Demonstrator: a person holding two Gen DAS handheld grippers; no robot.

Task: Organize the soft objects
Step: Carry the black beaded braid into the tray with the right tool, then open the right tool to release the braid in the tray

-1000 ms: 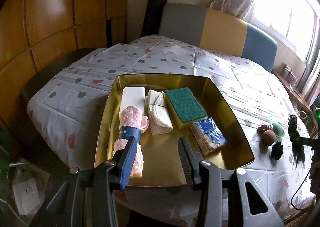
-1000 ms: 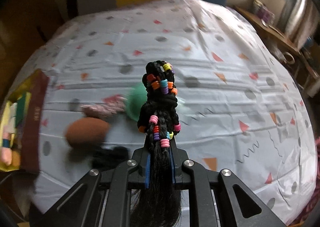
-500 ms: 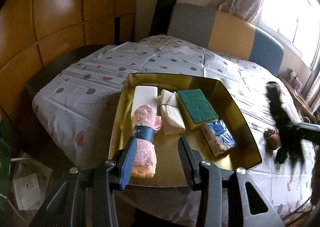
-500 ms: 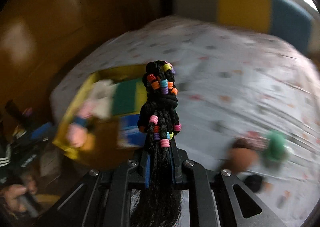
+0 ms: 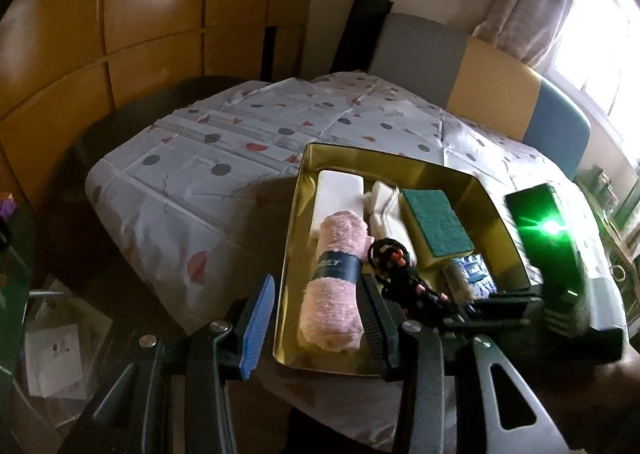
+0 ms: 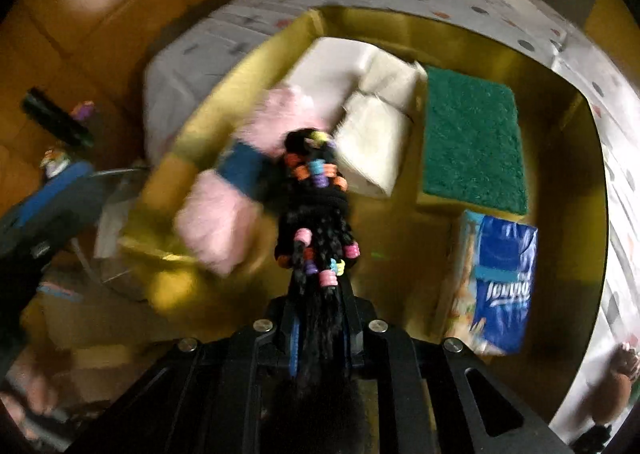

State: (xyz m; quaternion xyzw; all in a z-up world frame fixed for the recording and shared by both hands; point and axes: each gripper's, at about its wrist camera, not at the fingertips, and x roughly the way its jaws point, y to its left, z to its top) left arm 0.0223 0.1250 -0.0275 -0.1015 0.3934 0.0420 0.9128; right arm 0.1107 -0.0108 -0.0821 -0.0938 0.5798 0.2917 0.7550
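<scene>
The right tool [image 6: 318, 330] is clamped tight on a black braided hairpiece [image 6: 316, 214] strung with coloured beads, and it holds that bundle over the gold tray [image 5: 486, 194], above the bare floor in the tray's near middle. In the right wrist view the braid hangs just right of the pink rolled towel [image 6: 240, 182] and in front of the folded cream cloth [image 6: 376, 134]; whether it touches either I cannot tell, since that view is blurred. The tray, which sits on a desk under a spotted cloth [image 5: 192, 182], already carries a white block [image 5: 338, 194] at the far left, the cream cloth, a green-topped sponge [image 6: 472, 142] and a blue tissue pack [image 6: 500, 282] at the right. The left tool [image 5: 316, 318] has its jaws standing apart with nothing pressed between them, poised at the tray's near edge astride the pink towel's near end. The step in hand looks like the delivery of the hairpiece into the tray. The next move probably calls for lowering it onto the free patch between the towel and the tissue pack, then parting the jaws so the loose strands drop clear instead of snagging on the pads. Out on the cloth at the far right, a brown rounded thing [image 6: 614, 390] still waits.
</scene>
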